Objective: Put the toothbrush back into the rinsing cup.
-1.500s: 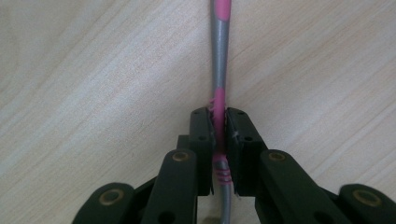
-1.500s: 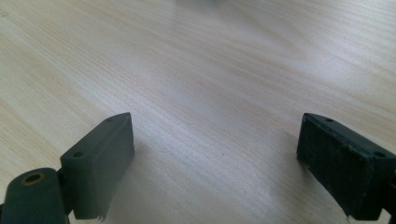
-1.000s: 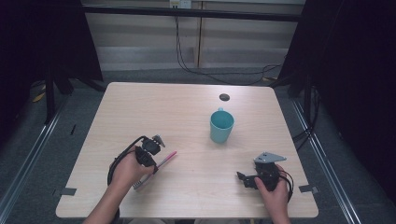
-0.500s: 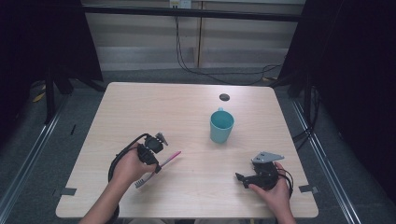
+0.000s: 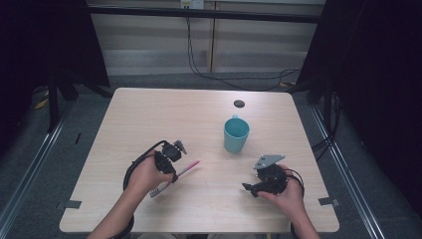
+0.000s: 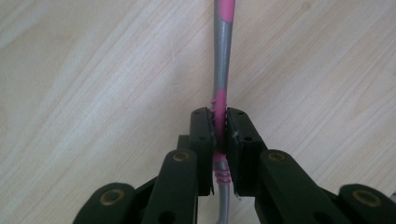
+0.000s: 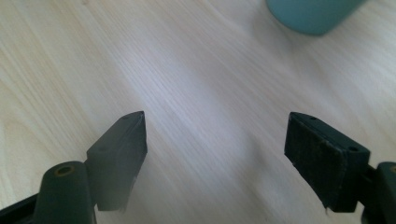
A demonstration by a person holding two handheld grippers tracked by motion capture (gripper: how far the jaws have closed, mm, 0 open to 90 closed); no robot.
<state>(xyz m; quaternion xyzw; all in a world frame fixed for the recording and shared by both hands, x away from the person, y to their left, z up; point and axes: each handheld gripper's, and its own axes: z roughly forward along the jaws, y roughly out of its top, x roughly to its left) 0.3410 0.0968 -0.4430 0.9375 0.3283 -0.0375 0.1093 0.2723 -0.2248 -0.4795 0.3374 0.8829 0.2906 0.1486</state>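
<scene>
I have the left hand-held gripper (image 6: pixel 219 128) clenched on the toothbrush (image 6: pixel 222 70), jaws pinching the pink ribbed grip section of the handle. Judged from this, the grasp is made; the lift and whatever placement follows are not yet done, and I cannot tell whether the brush is clear of the bench (image 5: pixel 149 114) or resting on it. In the high view the toothbrush (image 5: pixel 186 168) runs diagonally through the left hand-held gripper (image 5: pixel 171 162): pink handle end out ahead of the jaws toward the teal cup (image 5: pixel 236 134), bristle head trailing behind them under the hand. Long axis lies roughly flat along the bench. The right hand-held gripper (image 7: pixel 224 158) is released, jaws wide apart and holding nothing, low over bare wood, with the cup beyond it.
</scene>
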